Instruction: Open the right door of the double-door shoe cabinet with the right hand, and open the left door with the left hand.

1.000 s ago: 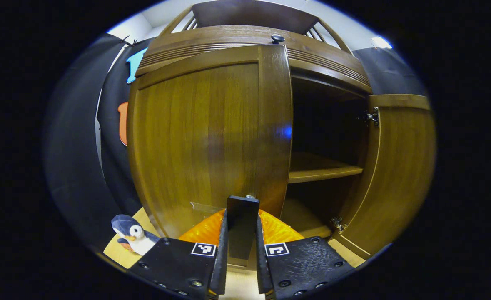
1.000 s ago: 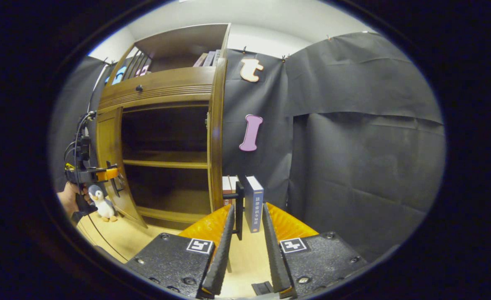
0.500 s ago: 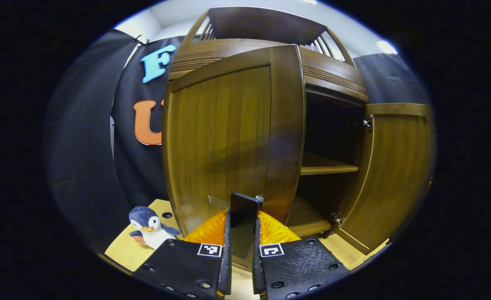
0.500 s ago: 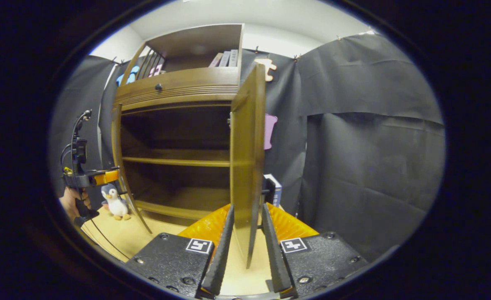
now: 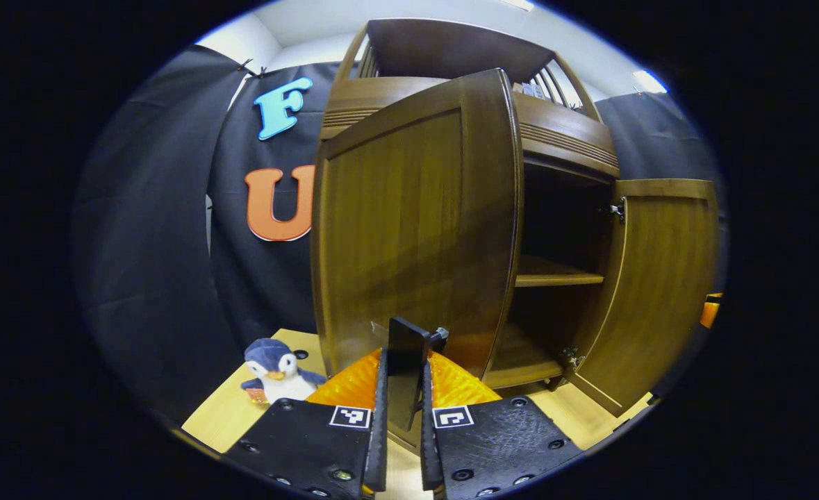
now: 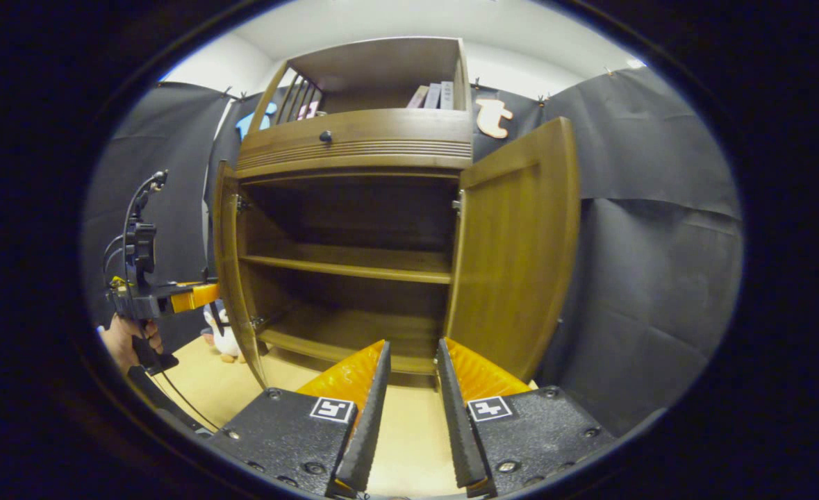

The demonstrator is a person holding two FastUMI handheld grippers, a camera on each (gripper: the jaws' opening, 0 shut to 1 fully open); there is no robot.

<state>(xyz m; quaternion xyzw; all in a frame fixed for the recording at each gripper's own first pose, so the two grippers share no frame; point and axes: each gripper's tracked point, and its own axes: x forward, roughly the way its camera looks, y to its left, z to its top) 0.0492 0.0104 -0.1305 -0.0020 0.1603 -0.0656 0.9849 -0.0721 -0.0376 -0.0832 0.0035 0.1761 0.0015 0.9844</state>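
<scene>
Left door (image 5: pixel 416 229) handle (image 5: pixel 408 361) pinched by left hand-held gripper (image 5: pixel 403 417); right hand-held gripper (image 6: pixel 412 410) parted, empty.

No words, brands or numbers can be read; the left tongs (image 5: pixel 402 444) and right tongs (image 6: pixel 412 430) each carry two square black-and-white markers (coded patterns, not letters).
</scene>
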